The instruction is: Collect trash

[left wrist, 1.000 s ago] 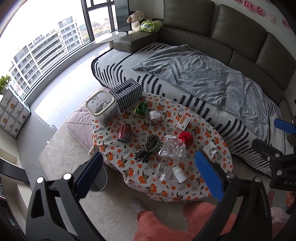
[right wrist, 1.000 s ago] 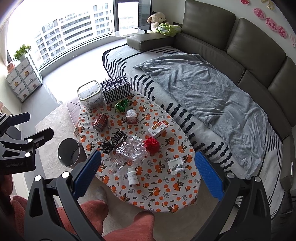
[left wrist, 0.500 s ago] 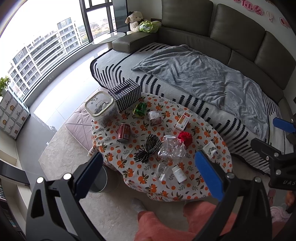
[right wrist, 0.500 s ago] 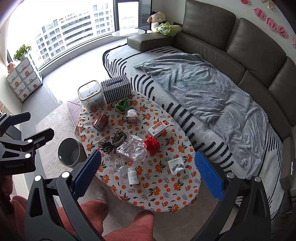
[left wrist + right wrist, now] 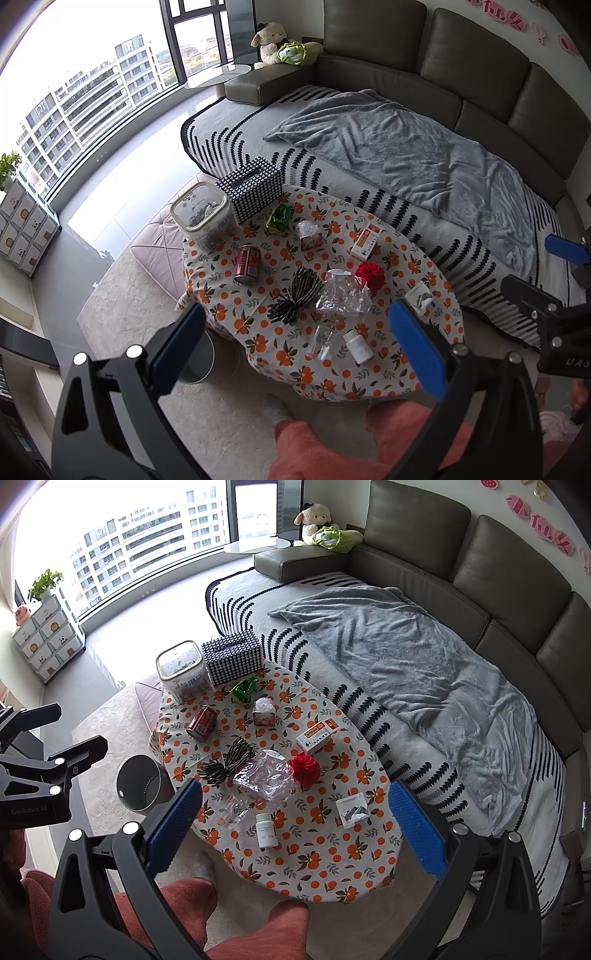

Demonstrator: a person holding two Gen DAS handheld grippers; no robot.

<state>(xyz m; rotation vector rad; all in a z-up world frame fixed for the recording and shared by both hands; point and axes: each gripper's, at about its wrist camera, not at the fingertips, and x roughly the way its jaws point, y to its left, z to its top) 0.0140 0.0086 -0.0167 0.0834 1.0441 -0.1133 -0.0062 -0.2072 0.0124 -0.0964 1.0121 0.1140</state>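
Trash spread over a low table, both grippers held open above it

Trash items lie scattered on an oval table (image 5: 332,878) covered with an orange-fruit patterned cloth. Both hand-held grippers hang well above the table, touching nothing. The left gripper (image 5: 295,339) has its blue-padded jaws wide apart and empty. The right gripper (image 5: 295,819) is likewise spread wide and holds nothing.

On the cloth, from the far end: a crumpled green wrapper (image 5: 244,689), a small clear-wrapped packet (image 5: 263,712), a red drink can (image 5: 201,723) lying on its side, and a red-and-white carton (image 5: 317,734). In the middle lie a bundle of dark striped sticks (image 5: 227,763), a crumpled clear plastic bag (image 5: 266,777) and a red crumpled ball (image 5: 303,768). Nearest the person are a small white bottle (image 5: 266,830) on its side, a clear plastic cup (image 5: 233,809) and an opened white packet (image 5: 352,808). All of it sits below and ahead of the open jaws, well apart from them.

At the table's far end stand a lidded clear container (image 5: 181,670) and a black-and-white checked tissue box (image 5: 232,657), side by side.

The right wrist view shows a round metal bin (image 5: 138,788) on the floor just beside the table's left edge, its opening fully visible, with the left gripper at the frame's left. The left wrist view shows only part of that bin behind its own jaw, and the right gripper at the frame's right edge.

A person's knees in coral-red trousers (image 5: 177,908) are at the bottom of both views.
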